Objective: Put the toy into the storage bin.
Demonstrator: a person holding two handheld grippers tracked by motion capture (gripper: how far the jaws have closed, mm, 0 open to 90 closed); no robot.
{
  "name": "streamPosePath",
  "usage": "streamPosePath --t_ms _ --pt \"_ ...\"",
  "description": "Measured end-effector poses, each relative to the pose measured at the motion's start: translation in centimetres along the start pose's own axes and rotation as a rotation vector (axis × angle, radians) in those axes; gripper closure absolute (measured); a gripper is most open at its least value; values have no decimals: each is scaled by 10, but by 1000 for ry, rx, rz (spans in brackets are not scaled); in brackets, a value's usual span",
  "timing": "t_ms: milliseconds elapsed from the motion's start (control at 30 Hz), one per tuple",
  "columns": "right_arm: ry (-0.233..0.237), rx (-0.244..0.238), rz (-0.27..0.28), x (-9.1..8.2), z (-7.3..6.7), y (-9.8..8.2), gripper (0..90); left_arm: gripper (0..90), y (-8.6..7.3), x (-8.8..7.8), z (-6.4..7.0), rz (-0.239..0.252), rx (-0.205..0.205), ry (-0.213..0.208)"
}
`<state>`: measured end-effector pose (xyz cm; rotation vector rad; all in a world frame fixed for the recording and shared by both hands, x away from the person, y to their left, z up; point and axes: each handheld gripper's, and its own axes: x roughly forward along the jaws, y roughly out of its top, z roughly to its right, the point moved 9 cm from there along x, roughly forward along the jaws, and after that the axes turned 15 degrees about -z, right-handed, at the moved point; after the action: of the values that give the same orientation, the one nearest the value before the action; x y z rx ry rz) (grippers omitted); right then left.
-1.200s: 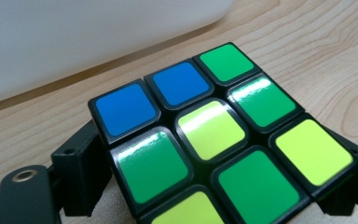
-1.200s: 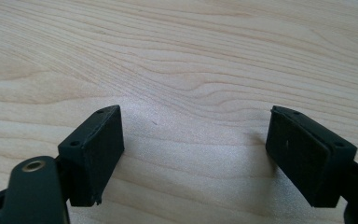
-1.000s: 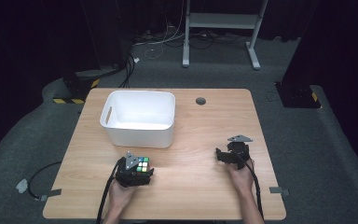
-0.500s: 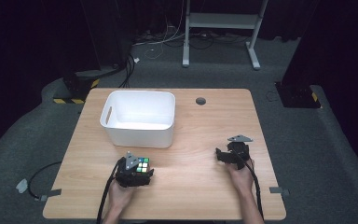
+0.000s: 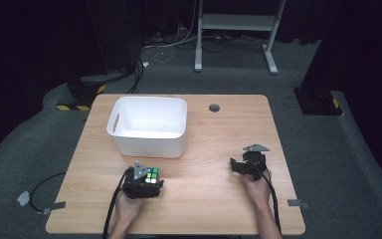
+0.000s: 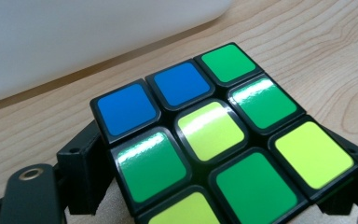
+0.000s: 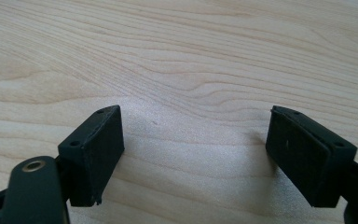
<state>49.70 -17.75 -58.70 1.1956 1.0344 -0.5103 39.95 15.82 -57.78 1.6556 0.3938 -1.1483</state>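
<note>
We see the left gripper low over the near left part of the light wooden counter, clenched on a black-framed puzzle cube with blue, green and yellow tiles. In the left gripper view the cube sits between the two black jaws, its sides against their pads, its top face turned up toward the camera: two blue tiles and a green one along the far row, green and yellow tiles nearer. The jaws have just been closing the last bit onto the cube. The cube rests on the counter, just in front of the white rectangular plastic bin, near its front wall but apart from it; that wall shows as a pale blurred band in the left gripper view.

The right gripper sits over the near right part of the counter, well apart from the cube and the bin. In the right gripper view its jaws stand wide apart, released, with bare wood grain between them.

A small dark round hole lies in the counter near its far edge.
</note>
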Motion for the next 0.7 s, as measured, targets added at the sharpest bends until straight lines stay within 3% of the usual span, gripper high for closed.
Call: streamPosePath --t_ms 500,700 --pt "1 0 0 0 0 0 192 167 1 -9 -1 -2 19 -2" --pt "0 -2 0 0 0 0 192 167 4 -17 -2 -11 31 -26"
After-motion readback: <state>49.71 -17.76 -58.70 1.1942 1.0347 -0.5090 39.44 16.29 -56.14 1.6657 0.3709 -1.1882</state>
